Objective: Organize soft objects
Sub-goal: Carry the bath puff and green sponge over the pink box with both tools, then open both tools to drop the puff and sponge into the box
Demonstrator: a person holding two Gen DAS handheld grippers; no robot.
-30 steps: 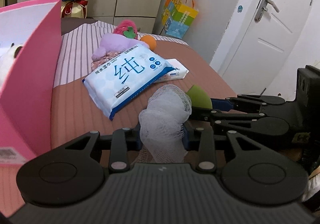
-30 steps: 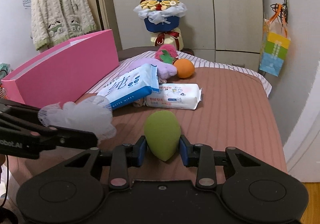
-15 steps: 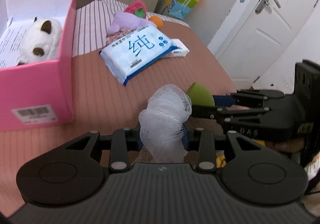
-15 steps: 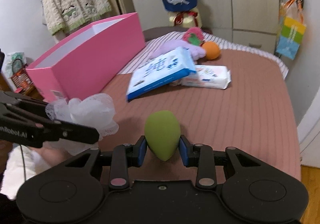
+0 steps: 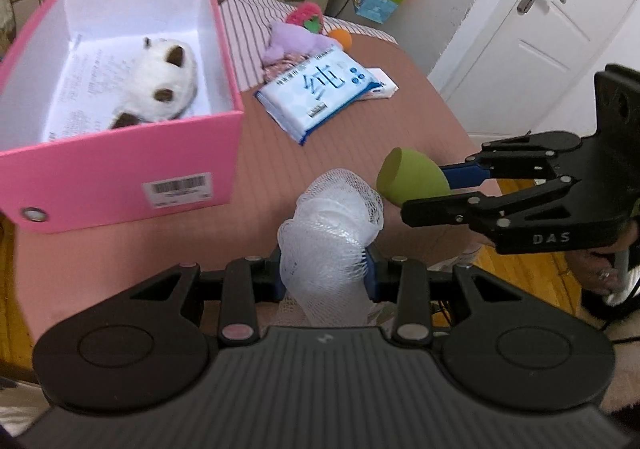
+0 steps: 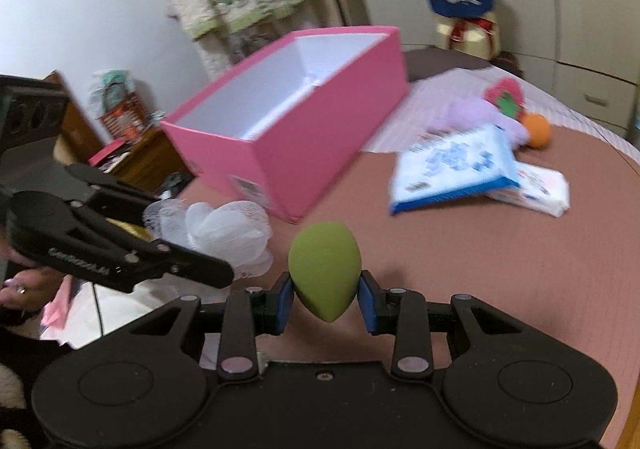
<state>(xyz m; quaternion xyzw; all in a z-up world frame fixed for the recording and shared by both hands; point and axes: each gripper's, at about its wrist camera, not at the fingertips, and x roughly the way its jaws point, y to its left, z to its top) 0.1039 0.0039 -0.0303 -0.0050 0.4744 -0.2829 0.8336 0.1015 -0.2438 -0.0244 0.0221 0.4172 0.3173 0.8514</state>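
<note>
My left gripper point(image 5: 325, 276) is shut on a white mesh bath puff point(image 5: 332, 233), held above the bed's near edge; the puff also shows in the right wrist view point(image 6: 228, 237). My right gripper point(image 6: 325, 301) is shut on a green egg-shaped sponge point(image 6: 325, 276), also seen in the left wrist view point(image 5: 412, 177) just right of the puff. An open pink box point(image 5: 192, 153) stands on the bed to the left, with a white and brown plush toy point(image 5: 160, 85) inside. The box also shows in the right wrist view point(image 6: 320, 137).
On the brown bed cover point(image 5: 280, 169) lie a blue tissue pack point(image 5: 320, 97), a white wipes pack point(image 6: 536, 189), a purple plush point(image 5: 292, 45), a pink plush point(image 5: 306, 15) and an orange ball point(image 6: 536, 131). A white door point(image 5: 540, 33) stands right.
Both grippers have risen and pulled back toward the bed's near edge, swinging left. The pink box's inside and the plush toy in it have come into view.
</note>
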